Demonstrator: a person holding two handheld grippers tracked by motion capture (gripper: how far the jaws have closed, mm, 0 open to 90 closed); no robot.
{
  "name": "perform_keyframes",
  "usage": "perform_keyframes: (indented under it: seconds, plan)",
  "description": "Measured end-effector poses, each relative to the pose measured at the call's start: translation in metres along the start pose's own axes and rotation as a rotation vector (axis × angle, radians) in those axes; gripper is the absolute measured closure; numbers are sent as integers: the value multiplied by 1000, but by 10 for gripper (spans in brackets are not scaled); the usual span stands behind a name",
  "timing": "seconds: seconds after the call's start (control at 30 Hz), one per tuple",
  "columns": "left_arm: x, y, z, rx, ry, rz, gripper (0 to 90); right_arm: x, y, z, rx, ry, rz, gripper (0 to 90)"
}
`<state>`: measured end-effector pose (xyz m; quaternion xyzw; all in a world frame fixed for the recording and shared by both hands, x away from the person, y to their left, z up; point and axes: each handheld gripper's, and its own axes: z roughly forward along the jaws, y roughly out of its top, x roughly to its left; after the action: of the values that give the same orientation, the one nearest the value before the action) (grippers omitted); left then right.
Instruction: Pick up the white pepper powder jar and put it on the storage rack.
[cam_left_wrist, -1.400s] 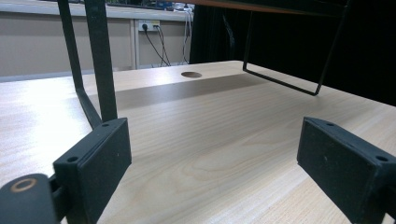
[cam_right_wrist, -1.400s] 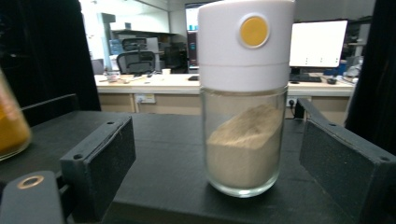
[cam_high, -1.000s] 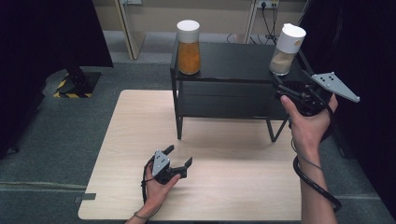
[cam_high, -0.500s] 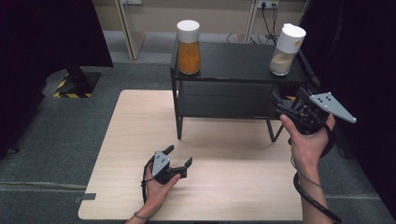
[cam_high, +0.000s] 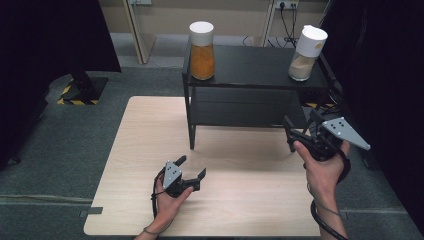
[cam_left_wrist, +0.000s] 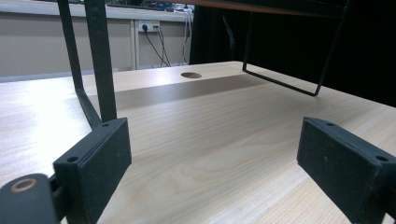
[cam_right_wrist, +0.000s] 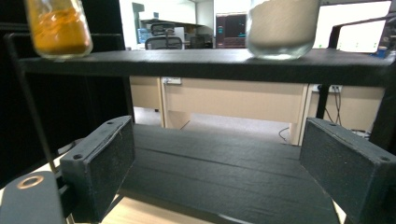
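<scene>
We hold our right gripper (cam_high: 298, 131) in the air, its jaws wide apart with nothing between them. Ahead of it and higher up stands the jar of pale powder (cam_high: 306, 54) on top of the black shelf (cam_high: 250, 67). The jar of orange powder (cam_high: 202, 51) stands further off to that gripper's left. Our left gripper (cam_high: 190, 167) rests on the wooden table (cam_high: 145, 130), jaws wide apart too, holding nothing, the shelf's leg ahead of it.

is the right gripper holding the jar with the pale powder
No, the right gripper hangs open and empty below the shelf, while the pale powder jar stands on top.
</scene>
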<state>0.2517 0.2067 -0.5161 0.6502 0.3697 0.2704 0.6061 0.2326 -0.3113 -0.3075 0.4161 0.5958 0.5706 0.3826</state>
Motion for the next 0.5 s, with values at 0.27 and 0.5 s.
perform_keyframes:
  seconds: [0.27, 0.5]
  plan:
    - [0, 0, 0, -1, 1, 0, 96, 0, -24, -2, 20, 19, 12, 109]
    - [-1, 0, 0, -2, 3, 1, 96, -2, -41, -2, 36, 22, 26, 108]
